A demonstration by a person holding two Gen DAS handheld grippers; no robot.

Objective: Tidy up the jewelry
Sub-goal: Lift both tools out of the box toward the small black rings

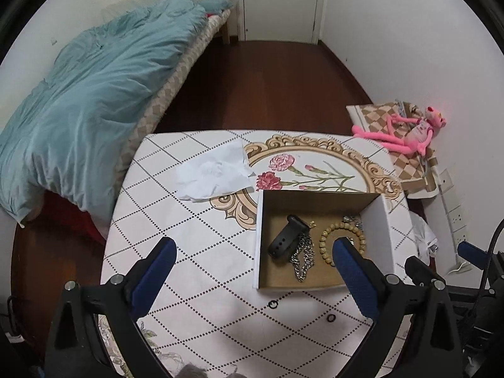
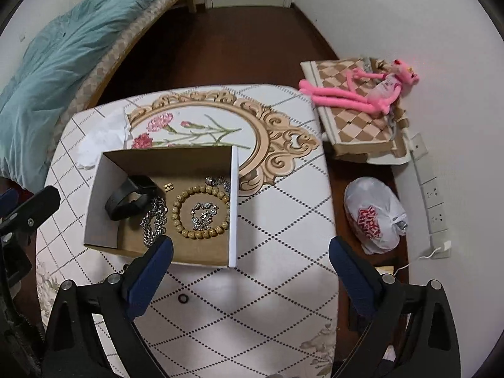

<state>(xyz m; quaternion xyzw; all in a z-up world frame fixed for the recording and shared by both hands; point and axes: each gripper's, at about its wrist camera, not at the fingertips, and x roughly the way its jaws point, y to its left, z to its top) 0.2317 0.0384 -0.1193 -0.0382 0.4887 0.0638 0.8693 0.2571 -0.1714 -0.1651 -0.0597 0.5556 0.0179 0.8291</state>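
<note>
A cardboard box (image 1: 390, 236) (image 2: 233, 208) with white outer walls sits on the table. It holds a black watch band (image 1: 285, 237) (image 2: 129, 200), a silver chain (image 1: 302, 260) (image 2: 152, 220), a wooden bead bracelet (image 1: 326, 241) (image 2: 201, 211), a small sparkly silver bracelet (image 2: 203, 214) and more silver pieces at the back corner (image 2: 219, 181). Two small black rings (image 1: 272, 304) (image 1: 331, 317) lie on the cloth in front of the box; one ring (image 2: 183, 299) shows in the right wrist view. My left gripper (image 1: 255, 261) is open above the box's front-left corner. My right gripper (image 2: 252, 255) is open over the box's near-right corner. Both are empty.
The table wears a white cloth with a dotted diamond pattern and flower print (image 1: 195, 252) (image 2: 267, 299). Crumpled white paper (image 1: 217, 170) (image 2: 100, 140) lies behind the box. A bed with a blue duvet (image 1: 82, 107) is left; a pink plush toy (image 2: 365, 91) and white plastic bag (image 2: 375, 214) are right.
</note>
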